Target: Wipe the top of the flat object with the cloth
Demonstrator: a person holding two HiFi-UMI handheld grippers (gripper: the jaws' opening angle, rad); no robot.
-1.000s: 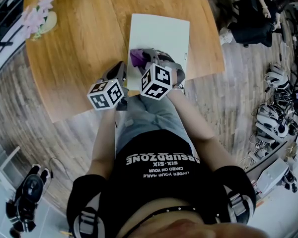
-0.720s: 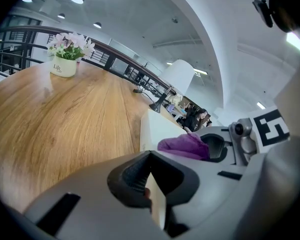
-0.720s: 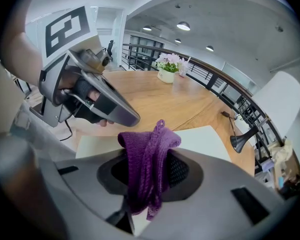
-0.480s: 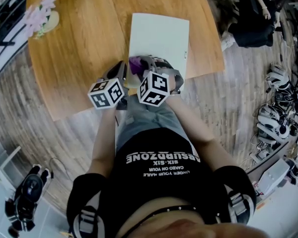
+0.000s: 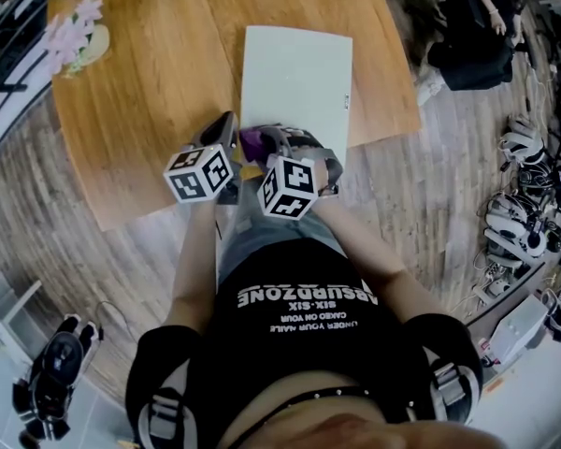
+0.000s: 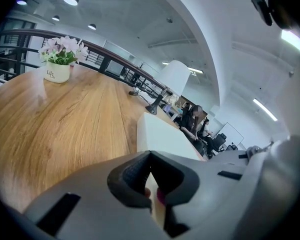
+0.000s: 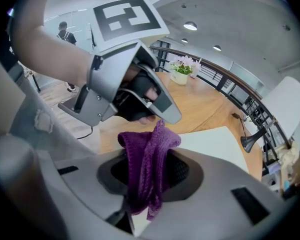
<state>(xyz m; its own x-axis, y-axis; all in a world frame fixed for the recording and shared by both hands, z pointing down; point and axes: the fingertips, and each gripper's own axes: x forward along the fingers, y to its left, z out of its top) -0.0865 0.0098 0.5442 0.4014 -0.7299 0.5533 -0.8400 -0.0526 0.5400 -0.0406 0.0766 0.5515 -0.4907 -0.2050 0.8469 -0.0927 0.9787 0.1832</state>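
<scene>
We logged one wooden table at 12 o'clock, with a white pot of pale flowers on it at 11 o'clock. Around it we logged a grey-brown plank floor, with a heap of gear and cables at 3 o'clock and a white unit at 8 o'clock. Overhead we noted a white ceiling with round recessed lights. Beyond the table stood a dark railing.

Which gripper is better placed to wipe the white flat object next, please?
Right. The right gripper clamps the purple cloth at the near edge of the flat object; the left gripper is shut and empty.
</scene>
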